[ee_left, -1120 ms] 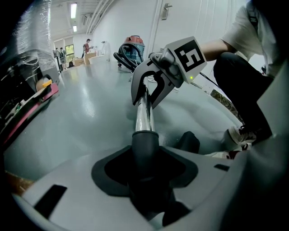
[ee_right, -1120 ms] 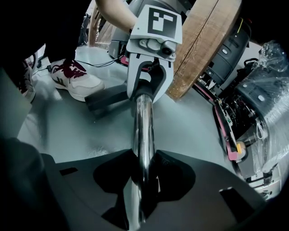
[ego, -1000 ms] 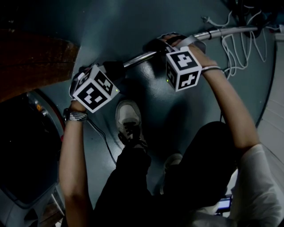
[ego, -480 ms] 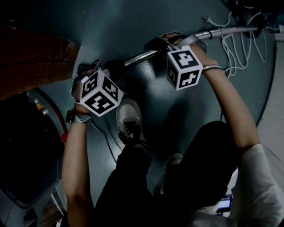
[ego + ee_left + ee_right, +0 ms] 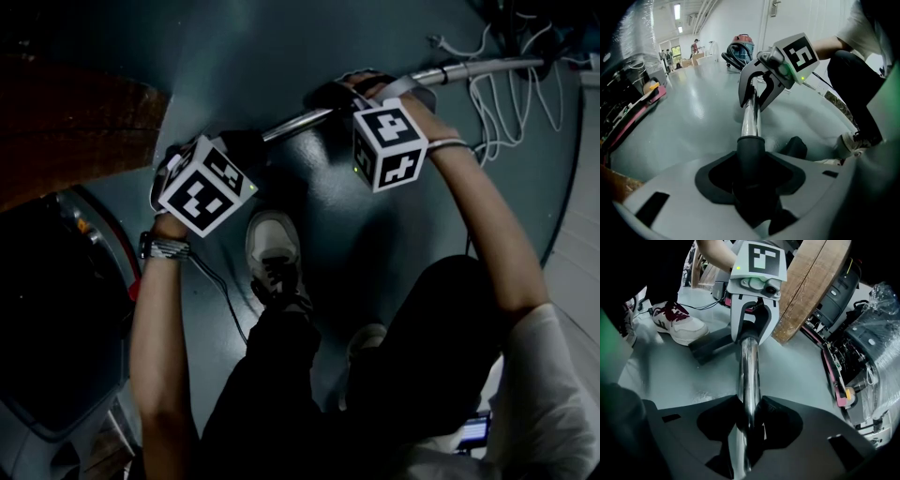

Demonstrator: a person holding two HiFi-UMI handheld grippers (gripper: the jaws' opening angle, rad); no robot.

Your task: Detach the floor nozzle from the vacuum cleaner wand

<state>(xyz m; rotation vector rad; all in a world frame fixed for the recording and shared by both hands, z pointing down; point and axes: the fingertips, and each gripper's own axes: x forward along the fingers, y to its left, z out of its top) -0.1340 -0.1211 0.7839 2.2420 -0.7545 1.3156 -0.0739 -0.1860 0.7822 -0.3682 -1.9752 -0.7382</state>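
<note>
Separation step: left claw point(image 5: 750, 180) pinches floor nozzle's black neck point(image 5: 751, 151); right claw point(image 5: 746, 427) pinches chrome wand point(image 5: 749, 364). Next, likely: steady wand, pull neck straight off along its axis.

In the head view, the left marker cube point(image 5: 206, 185) hides most of the floor nozzle point(image 5: 242, 143).

Glossy chrome-metal wand point(image 5: 749, 366), matt black plastic nozzle neck point(image 5: 751, 157), smooth sheeny floor point(image 5: 689, 112), raw wooden panel point(image 5: 811, 282).
</note>
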